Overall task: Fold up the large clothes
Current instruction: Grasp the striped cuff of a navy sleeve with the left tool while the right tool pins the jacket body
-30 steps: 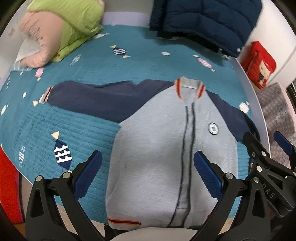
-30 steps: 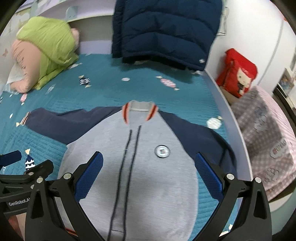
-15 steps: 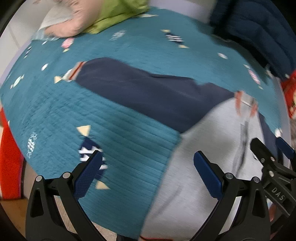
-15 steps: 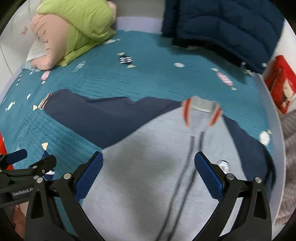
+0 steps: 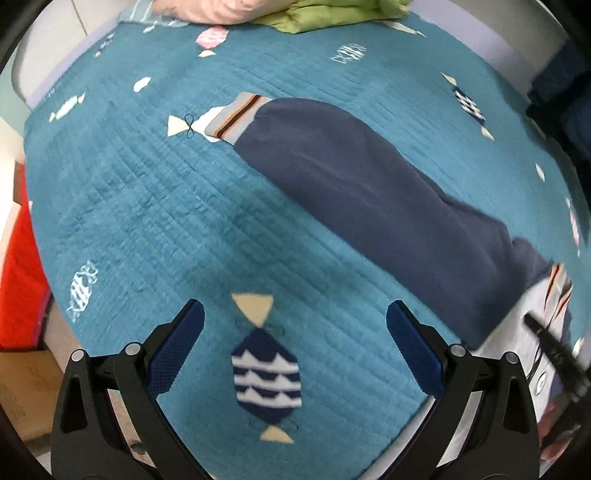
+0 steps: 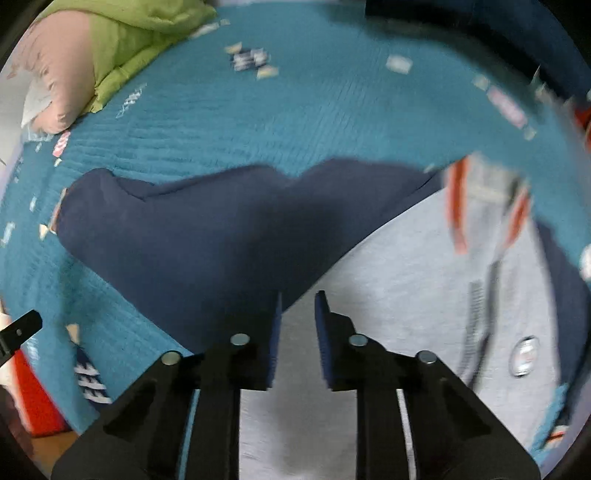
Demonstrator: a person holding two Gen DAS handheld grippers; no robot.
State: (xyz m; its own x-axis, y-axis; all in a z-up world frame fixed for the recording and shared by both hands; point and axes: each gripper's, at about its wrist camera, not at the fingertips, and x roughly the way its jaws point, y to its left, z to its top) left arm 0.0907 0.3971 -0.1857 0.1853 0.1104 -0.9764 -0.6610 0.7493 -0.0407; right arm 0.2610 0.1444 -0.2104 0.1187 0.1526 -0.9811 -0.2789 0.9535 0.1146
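Observation:
A grey zip jacket with navy sleeves and an orange-striped collar lies flat, front up, on the teal bedspread. Its left sleeve stretches out to a striped cuff. My right gripper points down over the seam where that sleeve meets the grey body; its jaws are closing to a narrow gap, with no cloth pinched that I can see. My left gripper is open above bare bedspread with a fish print, short of the sleeve.
A pink pillow and a green one lie at the head of the bed. A dark blue puffer coat hangs at the far right. The bed's near-left edge drops to a red object and a cardboard box.
Both grippers swung left and sank toward the bed. The left one moved off the grey body to the bedspread. The right one's jaws went from wide apart to nearly together.

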